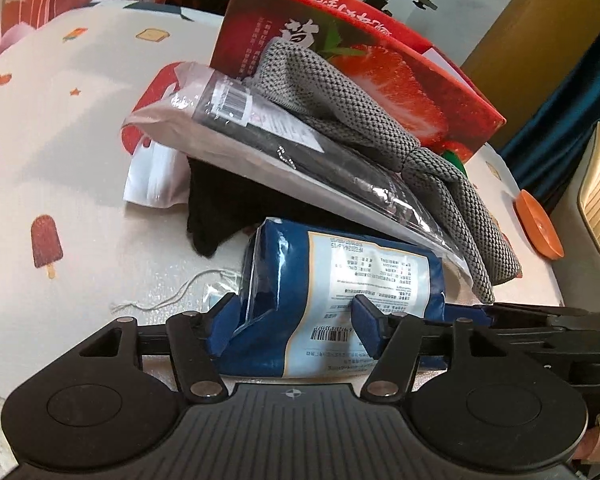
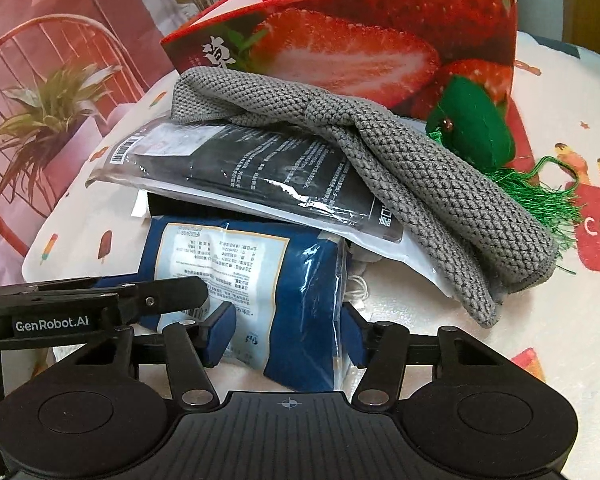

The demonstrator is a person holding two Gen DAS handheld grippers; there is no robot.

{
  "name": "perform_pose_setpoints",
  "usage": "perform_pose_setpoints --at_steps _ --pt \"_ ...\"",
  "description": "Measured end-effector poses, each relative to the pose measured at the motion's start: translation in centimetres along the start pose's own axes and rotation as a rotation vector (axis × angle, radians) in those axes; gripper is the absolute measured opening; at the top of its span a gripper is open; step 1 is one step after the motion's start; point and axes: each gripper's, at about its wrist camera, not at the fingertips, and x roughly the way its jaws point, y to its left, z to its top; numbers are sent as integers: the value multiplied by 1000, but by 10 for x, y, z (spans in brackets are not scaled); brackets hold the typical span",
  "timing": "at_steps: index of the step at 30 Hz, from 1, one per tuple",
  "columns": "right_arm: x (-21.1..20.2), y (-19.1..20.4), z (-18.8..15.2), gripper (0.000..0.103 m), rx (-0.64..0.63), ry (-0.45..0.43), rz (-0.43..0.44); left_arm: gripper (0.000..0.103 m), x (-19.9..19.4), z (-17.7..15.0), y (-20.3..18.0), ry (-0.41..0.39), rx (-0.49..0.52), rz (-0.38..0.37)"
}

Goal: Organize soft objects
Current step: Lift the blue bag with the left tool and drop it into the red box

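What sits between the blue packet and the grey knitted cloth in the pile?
A clear bag of black fabric rests on the blue packet, with the grey knitted cloth draped on top; both views show it.

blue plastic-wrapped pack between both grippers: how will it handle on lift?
Likely soft and squashy: the blue pack shows dents and folds in its wrap. Its glossy film could be slippery against the fingers. The clear flat packet with the grey knit cloth leans on its far end, so lifting will probably make those slide or drop.

Popsicle-print tablecloth (image 1: 60,152) — floral curtain (image 2: 40,80), wooden door (image 1: 512,20), teal drape (image 1: 560,112) behind.
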Motion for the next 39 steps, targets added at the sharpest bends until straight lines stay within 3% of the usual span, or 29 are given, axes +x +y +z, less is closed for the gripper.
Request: perform_pose_setpoints --at_steps 3,14,19,25,32,39 --pt "-4 9 1 40 -41 -8 -8 59 -5 2 -5 3 20 8" --pt "-42 20 10 39 -59 -65 49 57 -42 15 -9 -15 6 -25" --pt "-72 28 27 39 -89 -151 81 56 -77 36 -22 -100 53 -32" --pt "-110 34 77 39 -154 -264 91 54 -109 84 -48 -226 129 -41" --pt "-139 32 159 39 -219 -359 98 54 -126 147 -81 -372 223 -35" --pt "-121 17 232 39 -248 -377 48 54 -92 211 -91 -384 246 -52"
